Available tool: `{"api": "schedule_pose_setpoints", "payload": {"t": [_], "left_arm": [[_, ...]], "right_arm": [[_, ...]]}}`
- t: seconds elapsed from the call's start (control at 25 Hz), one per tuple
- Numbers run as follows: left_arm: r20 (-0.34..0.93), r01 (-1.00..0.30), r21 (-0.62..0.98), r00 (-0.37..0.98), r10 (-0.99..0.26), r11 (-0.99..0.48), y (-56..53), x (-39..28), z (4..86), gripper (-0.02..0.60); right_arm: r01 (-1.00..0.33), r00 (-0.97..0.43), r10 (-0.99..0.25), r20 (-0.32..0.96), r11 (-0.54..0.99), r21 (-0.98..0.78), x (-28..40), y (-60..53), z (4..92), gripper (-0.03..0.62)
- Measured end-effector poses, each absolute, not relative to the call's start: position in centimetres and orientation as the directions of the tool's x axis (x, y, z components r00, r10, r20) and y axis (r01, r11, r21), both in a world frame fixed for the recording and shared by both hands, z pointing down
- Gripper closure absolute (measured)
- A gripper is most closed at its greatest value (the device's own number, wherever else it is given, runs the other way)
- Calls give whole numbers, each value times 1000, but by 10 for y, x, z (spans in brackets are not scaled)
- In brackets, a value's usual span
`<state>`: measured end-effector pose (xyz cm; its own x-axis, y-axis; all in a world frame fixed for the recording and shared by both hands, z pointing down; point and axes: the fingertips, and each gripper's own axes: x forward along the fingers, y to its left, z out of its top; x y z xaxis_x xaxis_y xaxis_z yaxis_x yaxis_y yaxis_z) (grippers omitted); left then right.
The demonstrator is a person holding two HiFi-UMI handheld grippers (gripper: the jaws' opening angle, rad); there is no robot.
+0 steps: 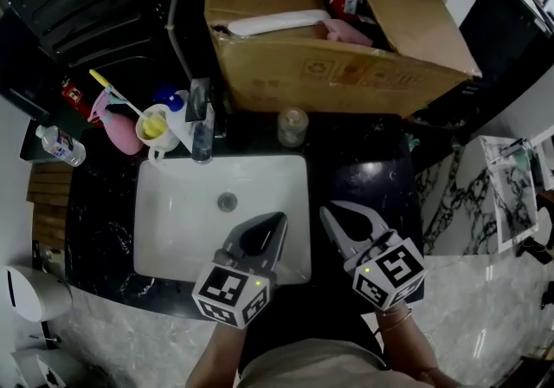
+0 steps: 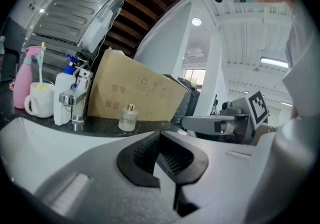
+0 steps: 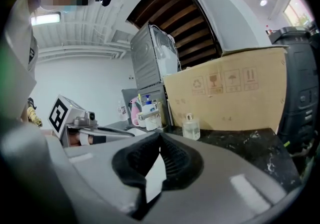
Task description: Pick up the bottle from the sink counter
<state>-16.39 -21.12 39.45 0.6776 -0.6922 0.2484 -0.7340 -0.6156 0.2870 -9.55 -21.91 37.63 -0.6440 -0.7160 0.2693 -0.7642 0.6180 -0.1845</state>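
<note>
The small clear glass bottle [image 1: 293, 126] stands upright on the black counter [image 1: 363, 161], cap up. The left gripper [image 1: 279, 220] and right gripper [image 1: 326, 213] are pressed together, empty.

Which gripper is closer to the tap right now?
Left. The left gripper is over the sink's front right corner, in front of the tap and to its right; the right gripper is farther right, over the dark counter beside the sink.
</note>
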Motion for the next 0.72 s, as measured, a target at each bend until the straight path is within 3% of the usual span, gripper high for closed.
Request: {"api": "schedule_pose_setpoints", "payload": {"t": [0.72], "left_arm": [[264,-782,334,614,-744,-526,-247,-166,409,577]], "right_arm": [[-740,-668,-681,300,652,-167,-86,-271,386,591]]}}
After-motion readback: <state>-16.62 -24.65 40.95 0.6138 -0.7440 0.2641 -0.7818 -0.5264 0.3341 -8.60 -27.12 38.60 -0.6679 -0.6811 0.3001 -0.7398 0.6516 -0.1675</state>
